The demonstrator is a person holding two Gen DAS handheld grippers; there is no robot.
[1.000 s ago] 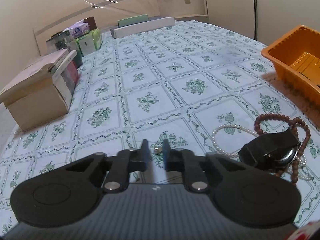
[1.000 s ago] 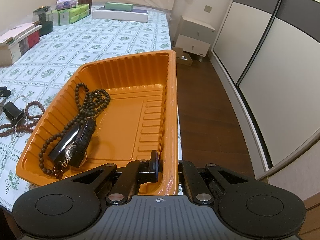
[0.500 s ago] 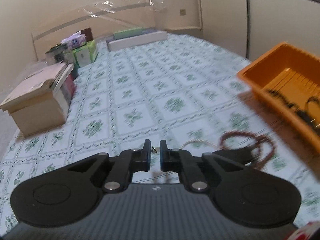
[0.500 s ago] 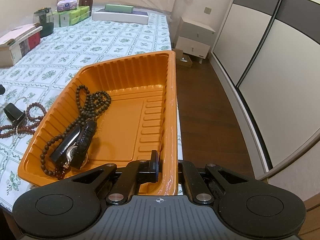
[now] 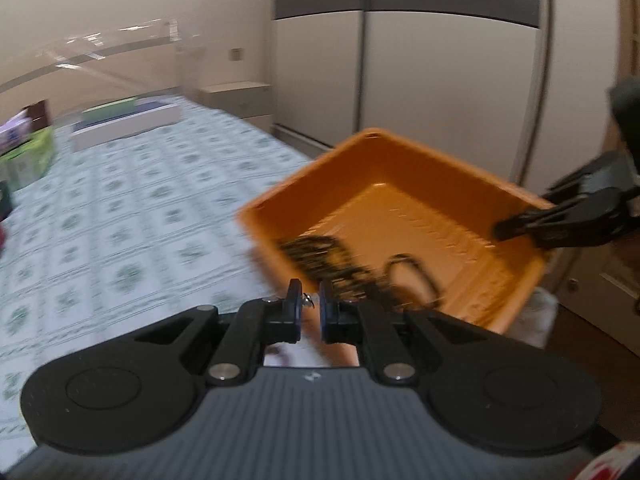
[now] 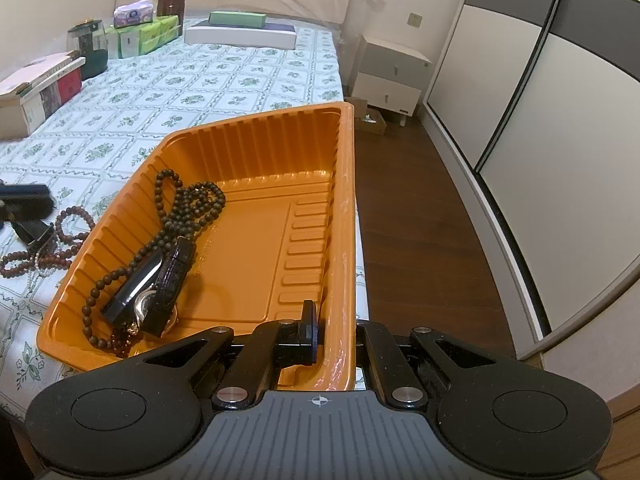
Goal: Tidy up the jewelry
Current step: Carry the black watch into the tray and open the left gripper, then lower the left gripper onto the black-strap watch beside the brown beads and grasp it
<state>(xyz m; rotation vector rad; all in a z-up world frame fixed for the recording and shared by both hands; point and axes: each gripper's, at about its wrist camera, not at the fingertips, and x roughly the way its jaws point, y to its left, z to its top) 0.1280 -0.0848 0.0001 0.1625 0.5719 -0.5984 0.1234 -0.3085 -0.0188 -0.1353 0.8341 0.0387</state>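
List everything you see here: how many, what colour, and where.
orange tray: one, orange, at the bed's edge
dark bead necklace: one, dark brown, inside tray
watch: at least one, black, inside tray on the beads
red-brown beads: one string, on bedspread left of tray
pearl string: one, white, tangled with those beads
bedspread: one, white with green flowers
long box: one, white, far end of bed
nightstand: one, white, beside bed
left gripper: black, shut on small silvery piece
right gripper: black, clamped on tray's right wall

both tongs: black linkage arms, silver pivot screws, ribbed grey housing; left gripper (image 5: 309,306) pads blue-edged.
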